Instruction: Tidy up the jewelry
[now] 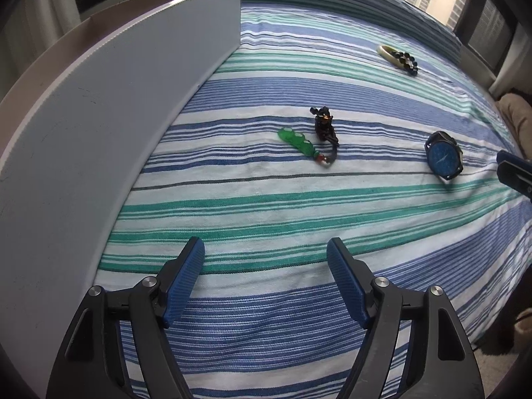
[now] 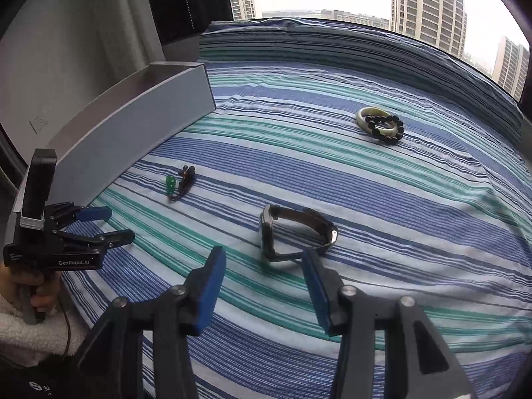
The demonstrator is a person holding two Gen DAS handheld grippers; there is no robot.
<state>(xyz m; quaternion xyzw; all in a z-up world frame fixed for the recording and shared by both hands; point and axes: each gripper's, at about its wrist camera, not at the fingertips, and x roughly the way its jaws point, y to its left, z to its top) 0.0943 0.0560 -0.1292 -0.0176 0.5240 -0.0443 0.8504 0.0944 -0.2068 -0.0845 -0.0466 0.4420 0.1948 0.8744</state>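
Note:
A green bead pendant (image 1: 297,141) with a dark cord and a dark charm (image 1: 324,126) lies mid-bed, ahead of my open, empty left gripper (image 1: 266,249); it also shows in the right wrist view (image 2: 170,183). A blue-faced wristwatch (image 1: 444,159) stands on its edge just beyond my open, empty right gripper (image 2: 264,259), where its strap (image 2: 299,229) shows. A pale bangle (image 2: 367,118) with a black bead bracelet (image 2: 389,129) on it lies far right. The left gripper (image 2: 113,222) shows at the left of the right wrist view.
A long grey open box (image 1: 109,106) stands along the left side of the striped bedsheet (image 1: 266,199); it also shows in the right wrist view (image 2: 139,126). A window with buildings lies behind the bed. A finger of the right gripper (image 1: 513,169) enters at the right edge.

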